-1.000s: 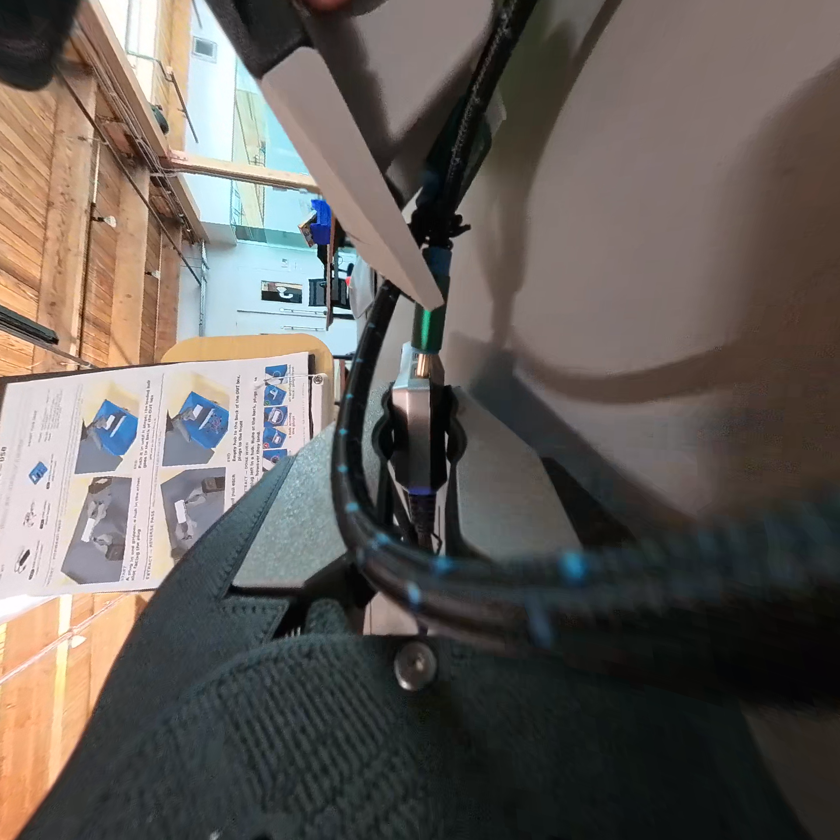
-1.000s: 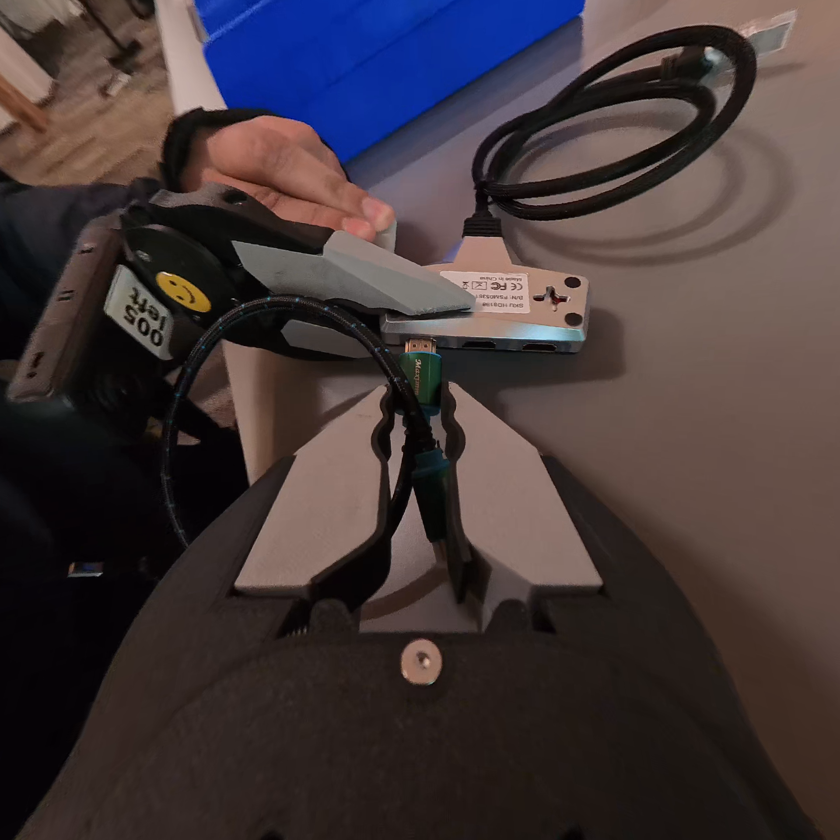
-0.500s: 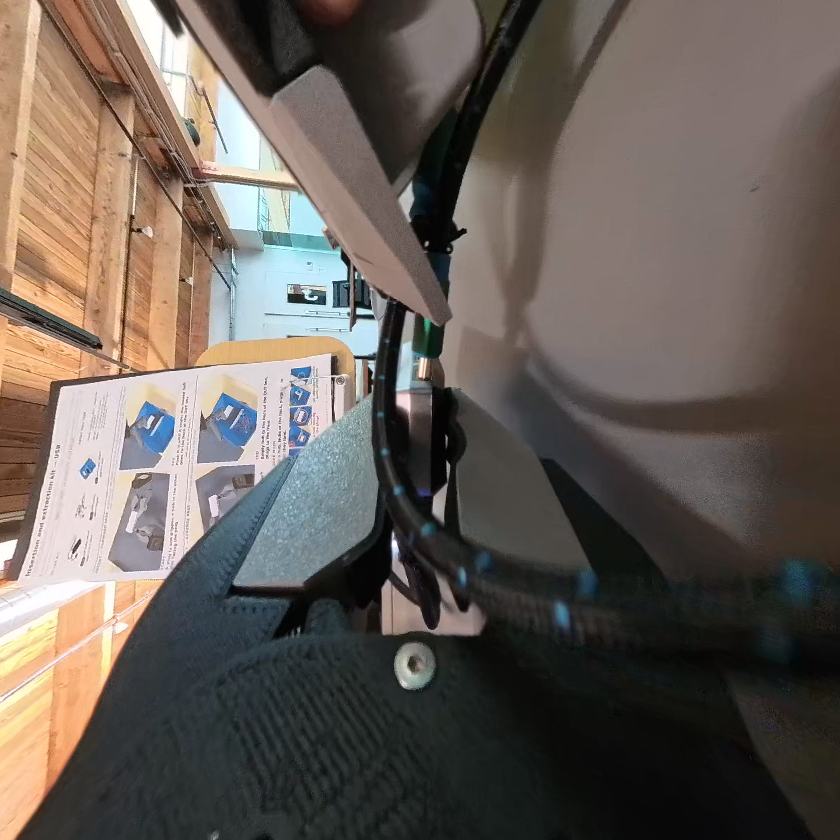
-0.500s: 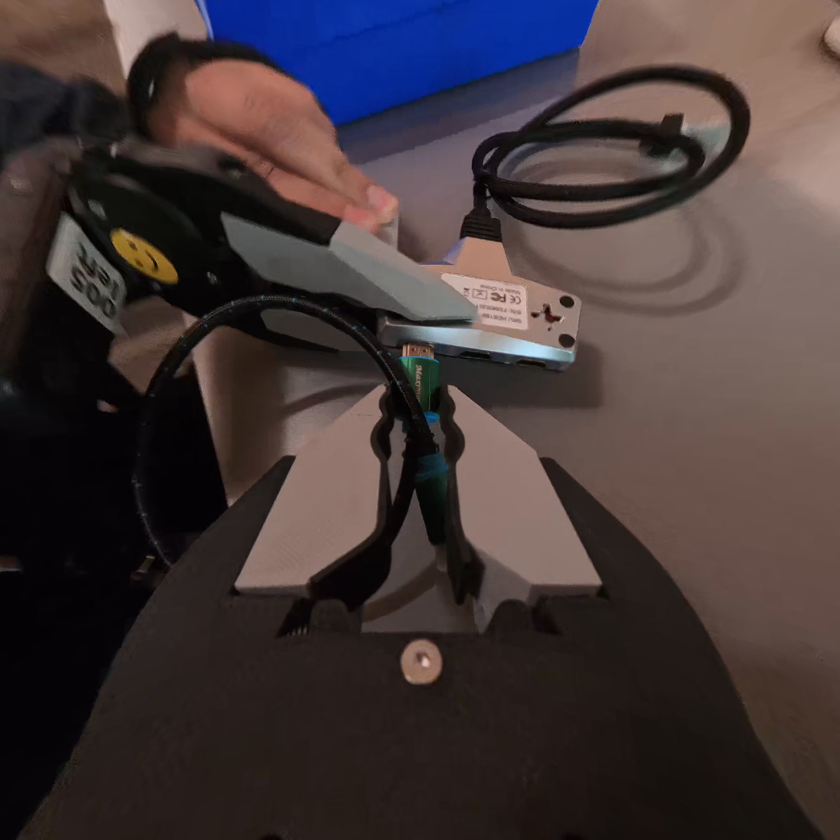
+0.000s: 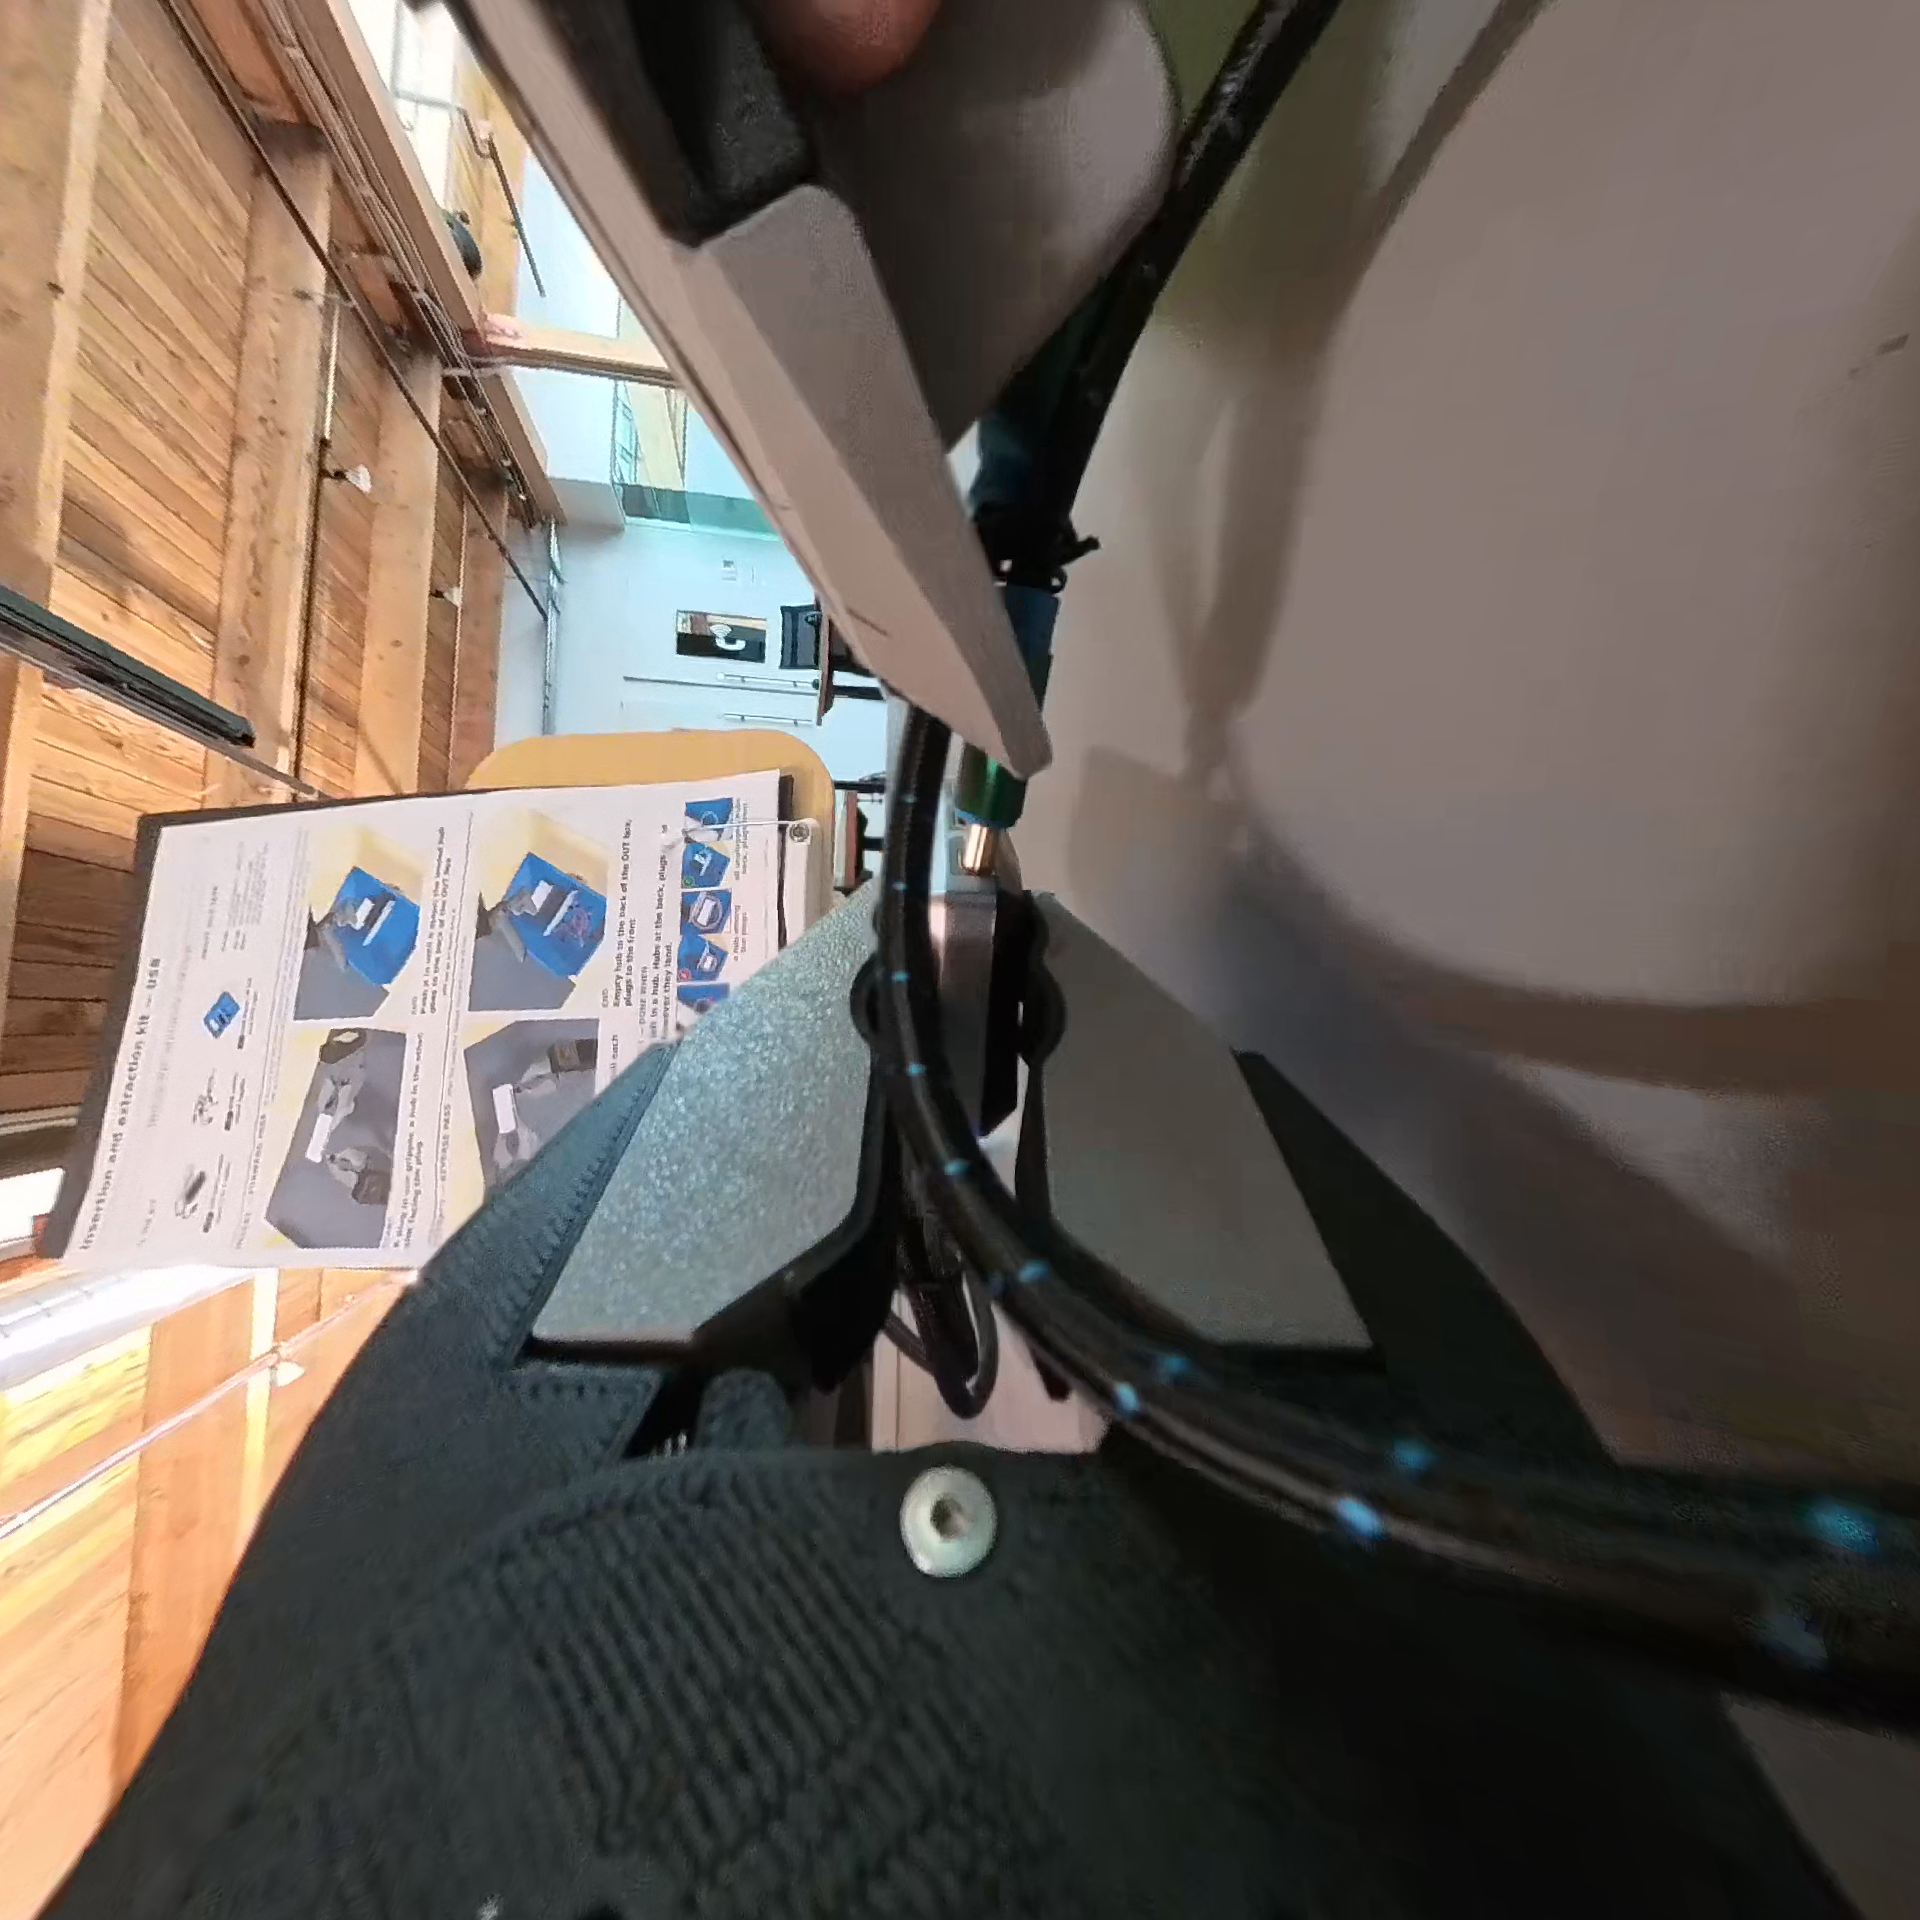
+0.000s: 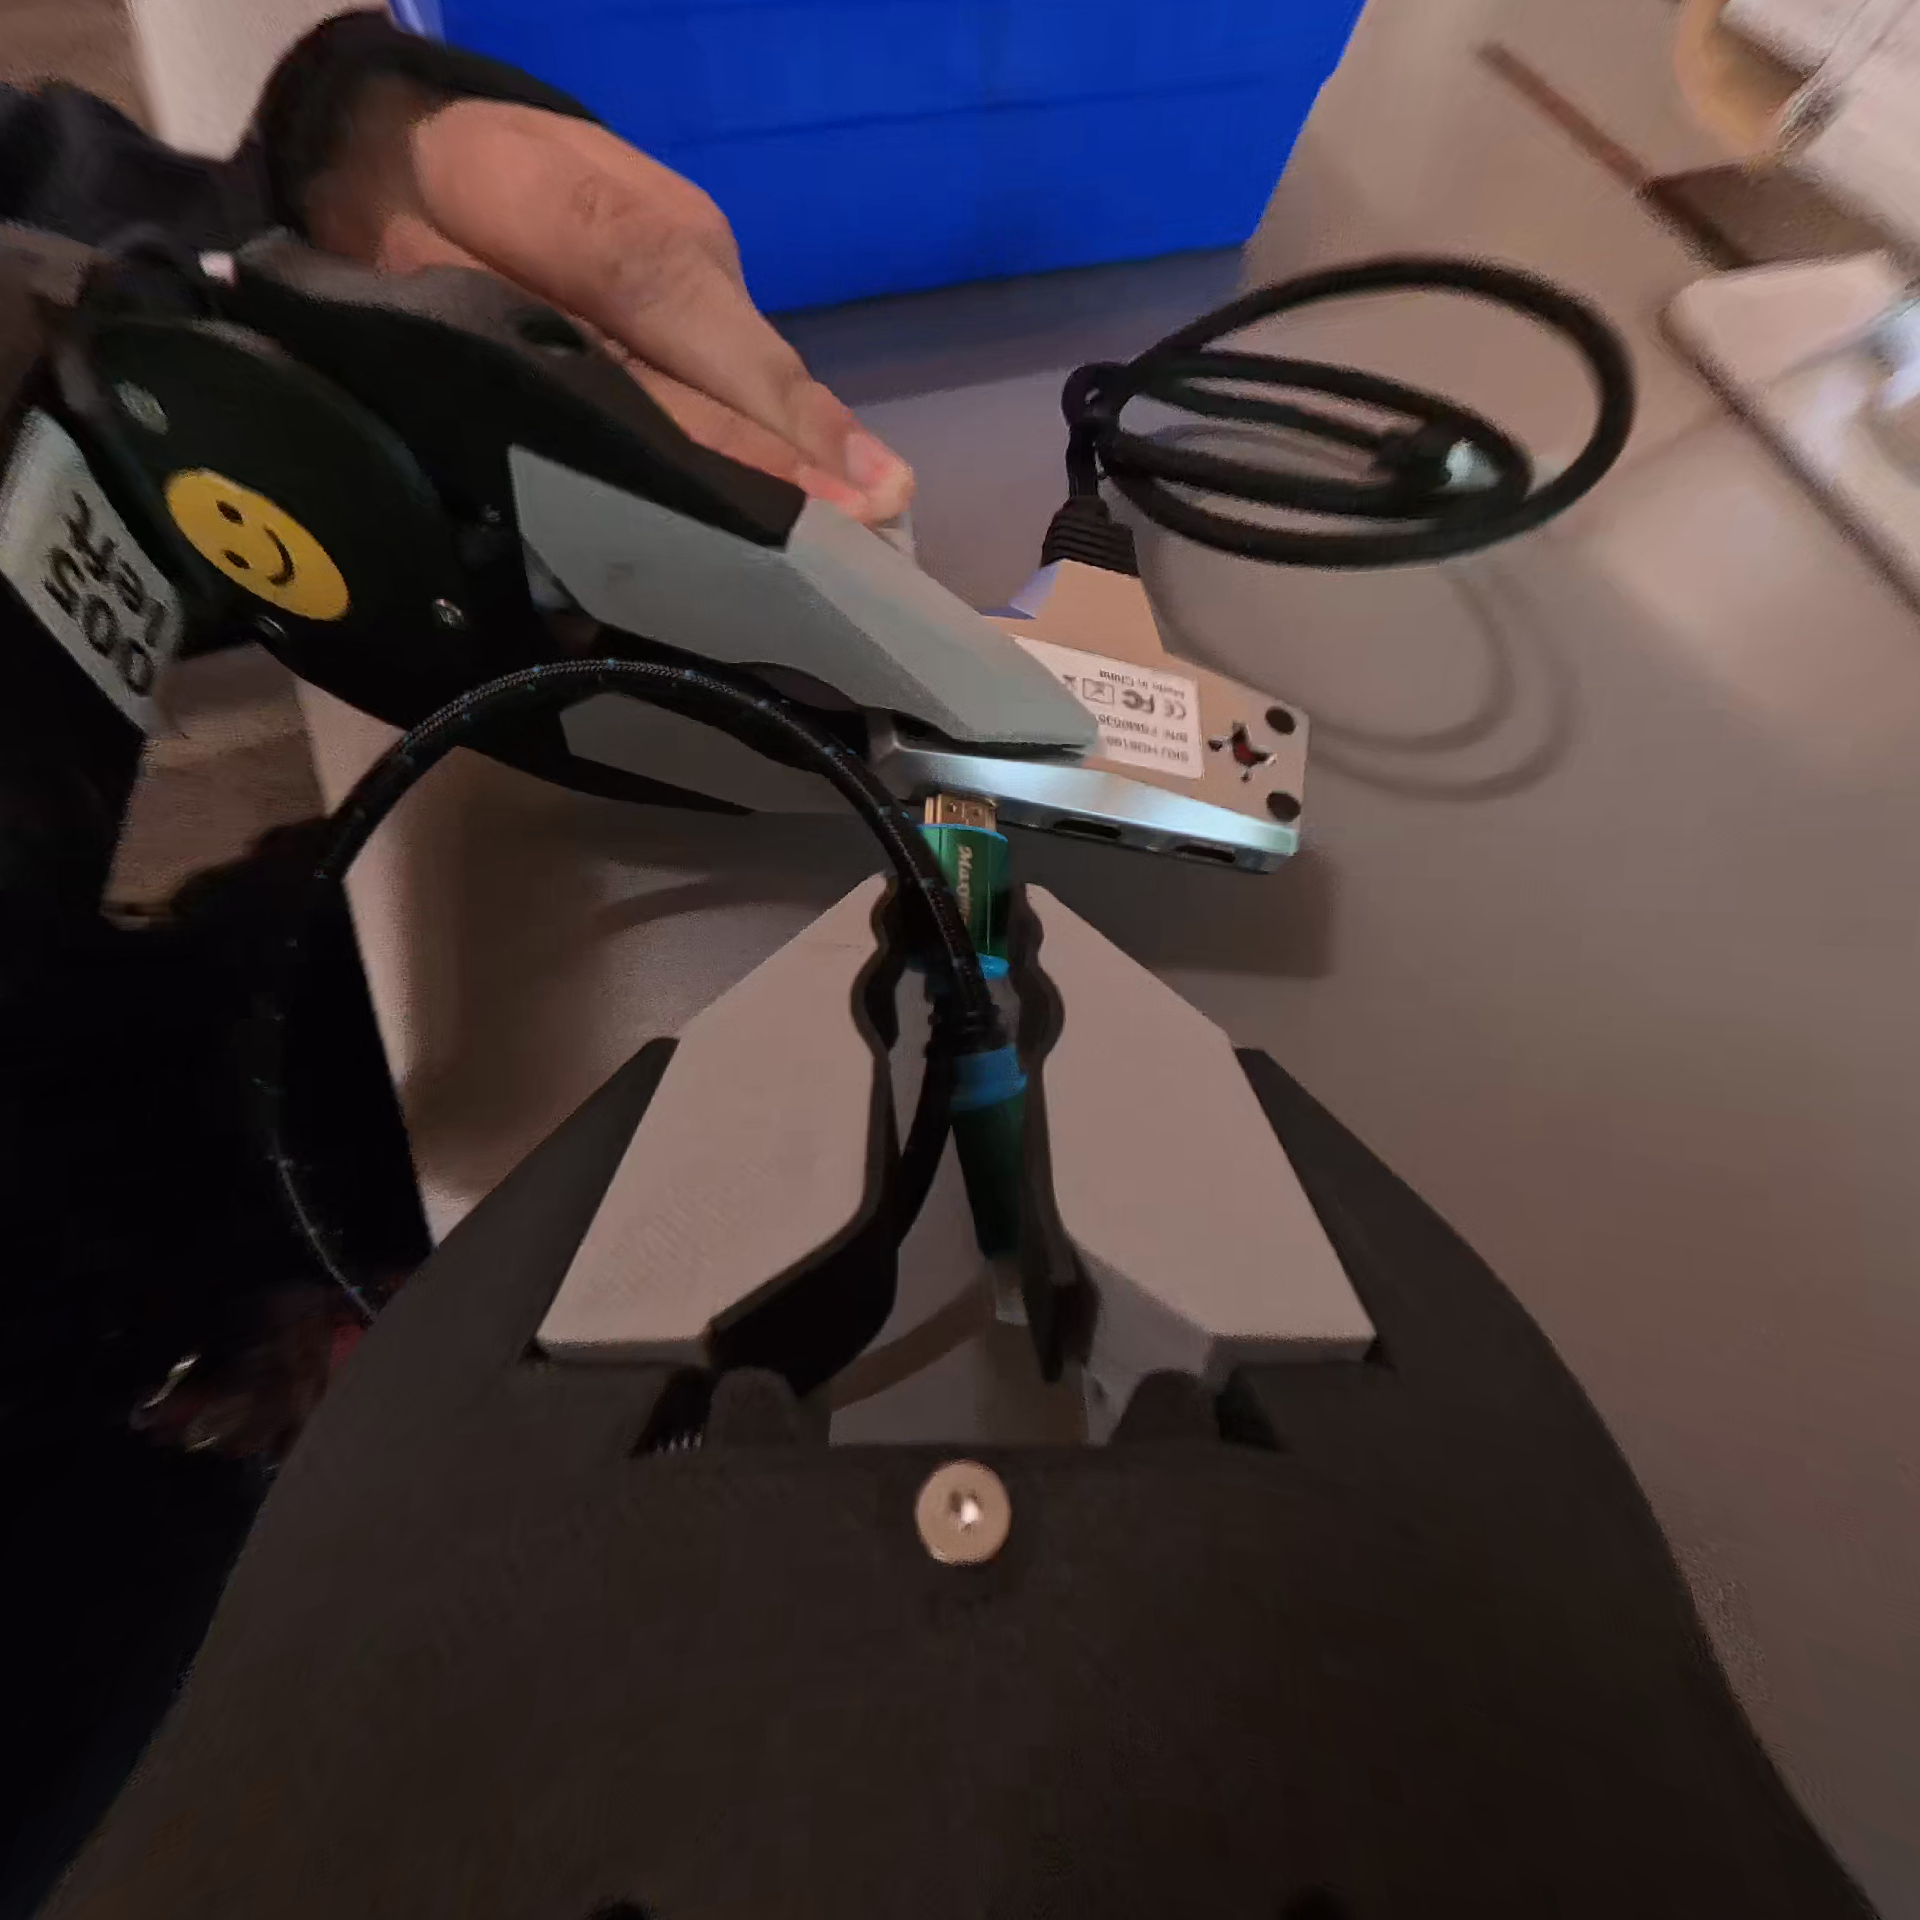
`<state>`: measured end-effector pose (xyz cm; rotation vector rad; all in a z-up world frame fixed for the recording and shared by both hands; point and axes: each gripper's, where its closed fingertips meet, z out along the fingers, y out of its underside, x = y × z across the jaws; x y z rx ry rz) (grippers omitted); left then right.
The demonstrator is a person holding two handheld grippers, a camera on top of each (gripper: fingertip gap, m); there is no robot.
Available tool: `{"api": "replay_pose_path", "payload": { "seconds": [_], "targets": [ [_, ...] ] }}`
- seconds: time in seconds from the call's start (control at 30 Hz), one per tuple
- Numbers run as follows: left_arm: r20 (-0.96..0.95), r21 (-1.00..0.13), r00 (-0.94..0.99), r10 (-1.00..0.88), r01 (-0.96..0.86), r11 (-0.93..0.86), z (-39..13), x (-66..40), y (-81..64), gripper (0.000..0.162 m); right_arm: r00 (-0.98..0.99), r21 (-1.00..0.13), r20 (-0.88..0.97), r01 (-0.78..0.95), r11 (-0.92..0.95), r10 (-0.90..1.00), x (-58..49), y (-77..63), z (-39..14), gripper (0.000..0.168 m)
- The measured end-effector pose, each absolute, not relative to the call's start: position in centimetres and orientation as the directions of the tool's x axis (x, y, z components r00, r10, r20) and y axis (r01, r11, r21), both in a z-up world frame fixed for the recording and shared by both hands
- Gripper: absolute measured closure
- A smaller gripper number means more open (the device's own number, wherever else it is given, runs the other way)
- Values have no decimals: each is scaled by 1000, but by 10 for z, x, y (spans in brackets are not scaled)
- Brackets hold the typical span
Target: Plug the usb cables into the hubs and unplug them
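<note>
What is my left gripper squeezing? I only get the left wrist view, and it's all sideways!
Observer: A flat silver hub with a white label on top. The left gripper is shut on one end of it.
Operator: Where does the hub's wire go?
Observer: Its black cable lies looped on the grey table behind the hub.
Operator: Is the green plug in?
Observer: No. The right gripper holds the green plug with its metal tip just short of the hub's near edge. Two empty slots show to the right of the tip.
</note>
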<state>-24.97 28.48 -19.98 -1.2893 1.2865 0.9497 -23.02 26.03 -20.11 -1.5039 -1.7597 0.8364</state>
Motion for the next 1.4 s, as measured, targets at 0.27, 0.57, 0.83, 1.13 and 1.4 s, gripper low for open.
{"api": "replay_pose_path", "payload": {
  "seconds": [0.27,0.57,0.83,1.13,1.4],
  "targets": [
    [-950,-261,232,-207,-957,127,-196,-244,287,145,-36,-873,146,465,146,989,-227,263,-193,153],
    [-967,-209,190,-170,-973,100,-193,-247,286,146,22,-766,431,537,353,902,-233,261,-192,156],
    [-963,-221,204,-175,-972,82,-193,-251,286,147,-49,-864,117,488,126,992,-241,263,-191,152],
    [-800,-534,474,-367,-842,79,-197,-254,295,144,-163,-905,65,406,127,985,-232,267,-154,135],
    [-712,-668,593,-376,-737,101,-178,-261,291,144,-44,-985,-42,168,-34,998,-214,314,-89,139]
  ]
}}
